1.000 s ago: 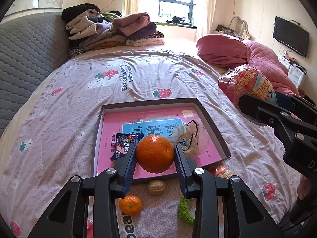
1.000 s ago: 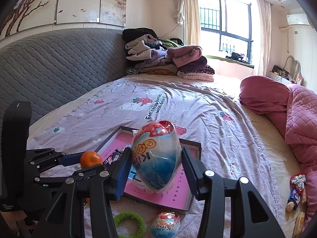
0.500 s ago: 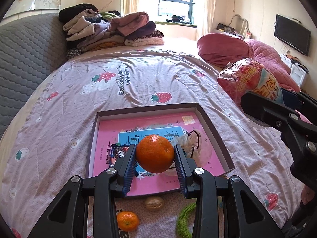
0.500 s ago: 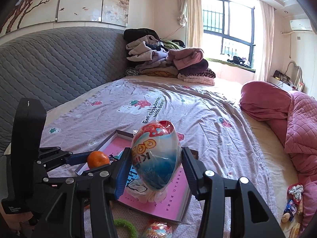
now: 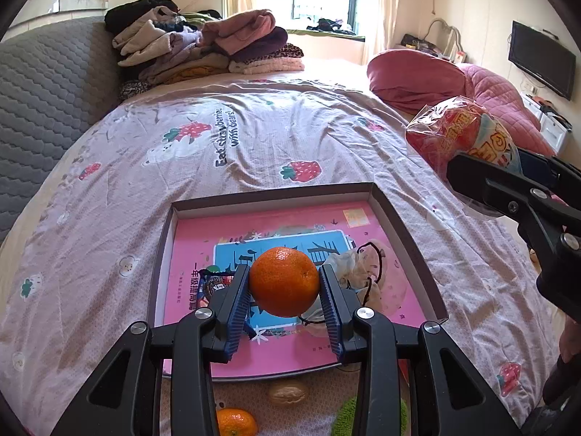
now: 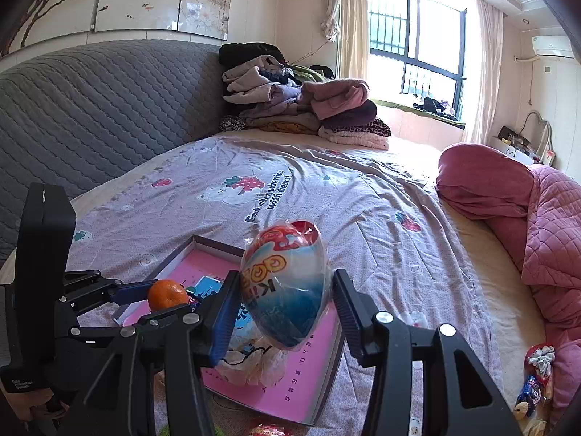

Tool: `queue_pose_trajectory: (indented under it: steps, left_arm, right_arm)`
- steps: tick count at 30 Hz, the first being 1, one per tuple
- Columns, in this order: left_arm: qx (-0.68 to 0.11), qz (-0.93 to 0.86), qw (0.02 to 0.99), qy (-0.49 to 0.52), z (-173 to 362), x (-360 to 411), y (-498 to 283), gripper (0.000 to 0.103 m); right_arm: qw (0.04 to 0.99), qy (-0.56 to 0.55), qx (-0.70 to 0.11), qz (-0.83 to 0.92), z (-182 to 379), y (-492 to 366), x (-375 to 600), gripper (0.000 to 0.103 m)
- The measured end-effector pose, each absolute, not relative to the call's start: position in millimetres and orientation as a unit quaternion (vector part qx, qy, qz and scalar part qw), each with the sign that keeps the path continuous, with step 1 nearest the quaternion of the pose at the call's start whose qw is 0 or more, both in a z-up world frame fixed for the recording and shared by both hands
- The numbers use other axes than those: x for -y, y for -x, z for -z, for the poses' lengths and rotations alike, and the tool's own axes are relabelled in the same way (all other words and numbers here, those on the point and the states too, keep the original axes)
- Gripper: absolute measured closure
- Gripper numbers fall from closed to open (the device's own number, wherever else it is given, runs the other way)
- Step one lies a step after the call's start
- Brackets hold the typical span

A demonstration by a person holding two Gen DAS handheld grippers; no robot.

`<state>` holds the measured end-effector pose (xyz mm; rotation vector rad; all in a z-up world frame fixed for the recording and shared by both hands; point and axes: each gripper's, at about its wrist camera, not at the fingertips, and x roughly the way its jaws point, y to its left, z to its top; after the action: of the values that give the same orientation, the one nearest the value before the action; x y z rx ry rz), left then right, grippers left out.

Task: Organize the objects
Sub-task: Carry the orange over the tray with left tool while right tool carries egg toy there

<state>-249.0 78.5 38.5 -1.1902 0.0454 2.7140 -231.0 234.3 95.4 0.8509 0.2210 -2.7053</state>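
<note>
My left gripper [image 5: 285, 287] is shut on an orange [image 5: 284, 282], held above the near half of a shallow pink-lined box [image 5: 399, 218] on the bed. In the right wrist view the same orange [image 6: 166, 294] shows at the left. My right gripper [image 6: 285, 303] is shut on a large wrapped toy egg [image 6: 285, 283], red on top and blue below, above the box's right side [image 6: 319, 385]; the egg [image 5: 461, 134] also appears at the right of the left wrist view. Inside the box lie a dark snack packet [image 5: 210, 283] and a pale drawstring pouch [image 5: 366, 272].
On the bedsheet in front of the box lie a walnut [image 5: 287, 393], a small tangerine [image 5: 236, 422] and a green fuzzy ring [image 5: 345, 418]. Folded clothes [image 5: 203, 47] are stacked at the bed's far end, a red quilt [image 6: 515, 203] at the right. Small wrapped items [image 6: 537, 378] lie by the quilt.
Both grippers have moved forward over the box with their loads still gripped. The box now sits lower and nearer in both views.
</note>
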Motion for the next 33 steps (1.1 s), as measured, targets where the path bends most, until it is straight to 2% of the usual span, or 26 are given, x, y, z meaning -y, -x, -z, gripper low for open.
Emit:
queue_pose_trajectory:
  steps: [33]
  left_arm:
    - [-0.03, -0.89, 0.107, 0.443, 24.3, -103.6, 279.7, 0.065]
  right_arm:
    - [0.113, -0.378, -0.107, 0.912, -0.7, 294.5, -237.2, 0.052]
